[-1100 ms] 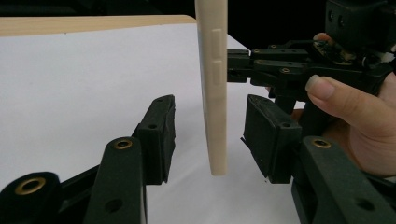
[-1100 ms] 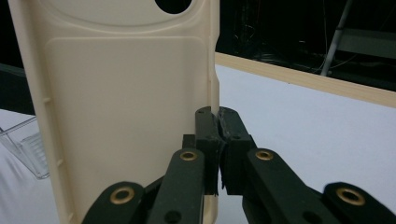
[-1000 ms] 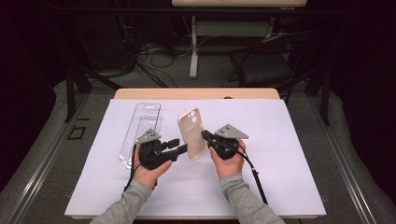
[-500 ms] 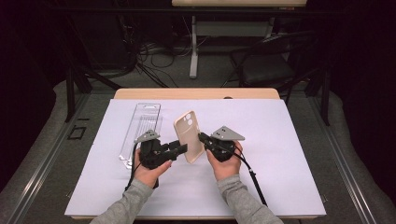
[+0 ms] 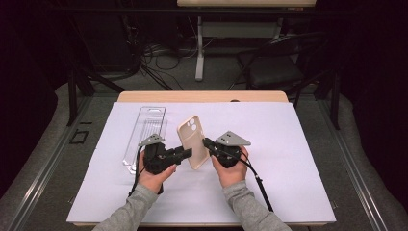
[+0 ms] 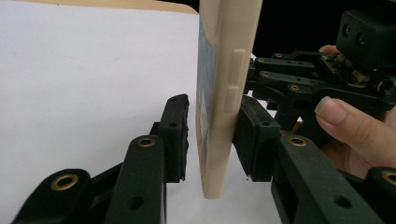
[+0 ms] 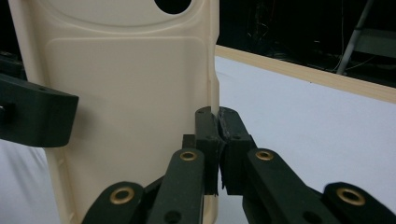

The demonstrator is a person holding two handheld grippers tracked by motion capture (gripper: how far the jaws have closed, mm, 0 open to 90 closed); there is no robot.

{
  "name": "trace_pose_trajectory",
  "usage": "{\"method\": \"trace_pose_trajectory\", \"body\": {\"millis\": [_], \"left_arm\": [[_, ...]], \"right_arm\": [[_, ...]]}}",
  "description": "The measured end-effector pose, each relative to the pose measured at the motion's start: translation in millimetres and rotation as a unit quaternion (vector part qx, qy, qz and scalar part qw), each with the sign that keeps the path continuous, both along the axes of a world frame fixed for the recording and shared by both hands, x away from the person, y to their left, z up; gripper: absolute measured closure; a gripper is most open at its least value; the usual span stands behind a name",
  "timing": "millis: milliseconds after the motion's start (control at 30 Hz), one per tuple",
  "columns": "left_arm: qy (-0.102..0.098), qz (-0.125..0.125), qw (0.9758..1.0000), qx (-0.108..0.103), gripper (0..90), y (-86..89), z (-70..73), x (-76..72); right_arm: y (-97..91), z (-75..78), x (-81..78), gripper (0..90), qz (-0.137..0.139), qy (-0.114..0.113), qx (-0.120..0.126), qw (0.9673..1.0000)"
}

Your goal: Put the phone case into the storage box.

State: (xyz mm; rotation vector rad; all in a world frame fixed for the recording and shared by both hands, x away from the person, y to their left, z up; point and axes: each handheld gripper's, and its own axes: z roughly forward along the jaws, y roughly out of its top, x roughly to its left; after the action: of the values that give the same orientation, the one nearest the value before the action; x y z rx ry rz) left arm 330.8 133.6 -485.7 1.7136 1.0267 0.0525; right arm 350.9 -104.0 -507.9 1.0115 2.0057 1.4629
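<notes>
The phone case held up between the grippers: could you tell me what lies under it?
Under the phone case lies the white sheet; the case hides the patch right behind it.

Phone case (image 6: 224, 93) top cut off — clear tray (image 5: 144, 137) detail indistinct.

Light wood table (image 5: 144, 96) w/ white paper sheet (image 5: 288, 168) on top; clear plastic blister pack (image 5: 144, 134) at 10 o'clock.
</notes>
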Motion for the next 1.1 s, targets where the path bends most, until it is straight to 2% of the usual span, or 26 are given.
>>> {"method": "trace_pose_trajectory", "body": {"millis": [167,267,567,1100], "left_arm": [[0.004,-0.002,1.0000,-0.002,66.4,0.1,-0.9,0.4],[0.017,-0.002,0.9998,-0.009,66.8,0.9,-1.2,1.0],[0.027,0.000,0.9994,-0.020,70.4,1.1,-0.9,0.8],[0.040,0.003,0.9989,-0.023,78.1,1.0,-0.8,0.3]], "right_arm": [[1.0,-0.2,-0.6,87.8,0.001,-0.001,0.000,1.0000],[1.3,-0.6,-0.7,87.8,0.001,-0.001,-0.001,1.0000],[2.9,-2.0,-1.0,87.8,0.003,0.000,-0.005,1.0000],[4.3,-3.1,-1.7,87.7,0.004,0.003,-0.007,1.0000]]}}
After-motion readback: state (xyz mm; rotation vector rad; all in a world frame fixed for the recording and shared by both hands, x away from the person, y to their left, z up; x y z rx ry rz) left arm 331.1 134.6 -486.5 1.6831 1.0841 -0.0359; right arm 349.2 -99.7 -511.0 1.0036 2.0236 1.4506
